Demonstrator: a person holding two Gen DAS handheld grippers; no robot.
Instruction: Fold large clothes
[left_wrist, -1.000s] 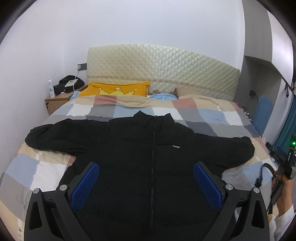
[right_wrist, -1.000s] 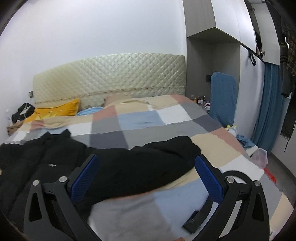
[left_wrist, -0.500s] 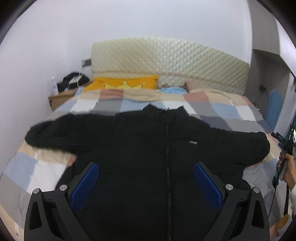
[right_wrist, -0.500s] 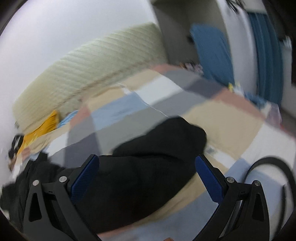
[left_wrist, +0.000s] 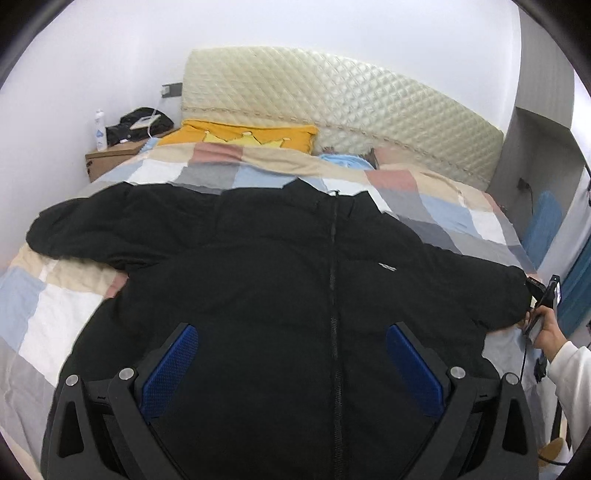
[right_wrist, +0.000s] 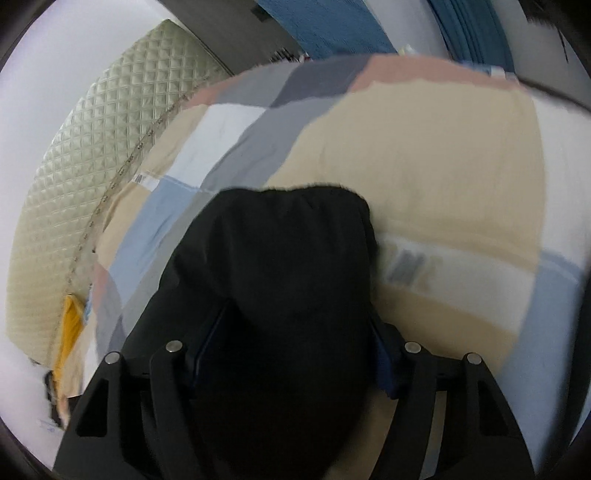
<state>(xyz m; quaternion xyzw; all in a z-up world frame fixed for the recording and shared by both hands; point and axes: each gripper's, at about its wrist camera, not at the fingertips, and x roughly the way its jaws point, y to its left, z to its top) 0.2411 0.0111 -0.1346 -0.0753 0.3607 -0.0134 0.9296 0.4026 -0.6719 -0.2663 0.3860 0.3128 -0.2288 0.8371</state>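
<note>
My right gripper (right_wrist: 291, 354) has been closing on the sleeve (right_wrist: 288, 258) of the jacket (left_wrist: 295, 295) spread on the bed (left_wrist: 55, 314); left gripper (left_wrist: 291, 373) gapes above its hem. The puffy cuff may slip if the bite is shallow.

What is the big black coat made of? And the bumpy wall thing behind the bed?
The black coat looks like puffy padded fabric, matte and soft, probably a synthetic shell with filling; it bulges and dents. The headboard looks like cream quilted leather or faux leather: diamond stitching with a slight sheen. Which one, I cannot tell.
</note>
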